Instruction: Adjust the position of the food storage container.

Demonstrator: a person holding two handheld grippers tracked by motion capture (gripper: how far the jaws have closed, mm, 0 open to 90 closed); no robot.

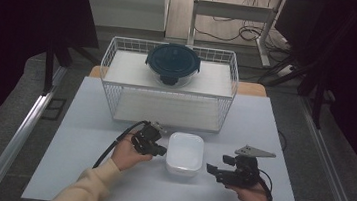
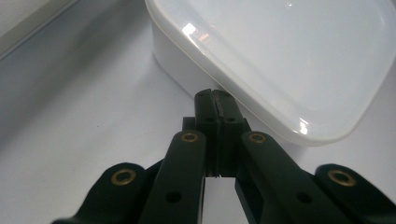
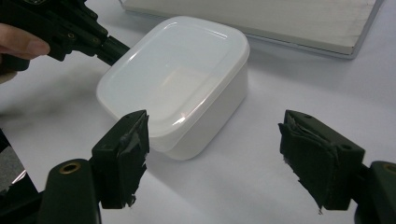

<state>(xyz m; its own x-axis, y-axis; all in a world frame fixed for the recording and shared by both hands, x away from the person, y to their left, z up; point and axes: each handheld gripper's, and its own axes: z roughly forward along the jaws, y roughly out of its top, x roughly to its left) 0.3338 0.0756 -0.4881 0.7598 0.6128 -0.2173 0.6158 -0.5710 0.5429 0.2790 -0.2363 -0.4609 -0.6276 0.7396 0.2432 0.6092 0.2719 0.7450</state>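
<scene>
A white rectangular plastic container (image 1: 184, 154) with a translucent lid stands on the table between my two grippers. My left gripper (image 1: 162, 150) is shut, jaws pressed together with nothing between them; its tips (image 2: 215, 95) sit against the container's (image 2: 280, 60) left side just under the lid's rim. My right gripper (image 1: 211, 169) stands open a short way off the container's right side, pointed at it. Its two padded fingers (image 3: 133, 149) frame the container (image 3: 177, 88) with bare table between them. The left gripper (image 3: 114, 50) reaches the box's far edge in the right gripper view.
A white wire basket (image 1: 168, 84) lies on its side behind the container, with a dark round lidded bowl (image 1: 173, 63) on top of it. The light table (image 1: 83, 171) has free room at front left and right. Its edges drop to a dark floor.
</scene>
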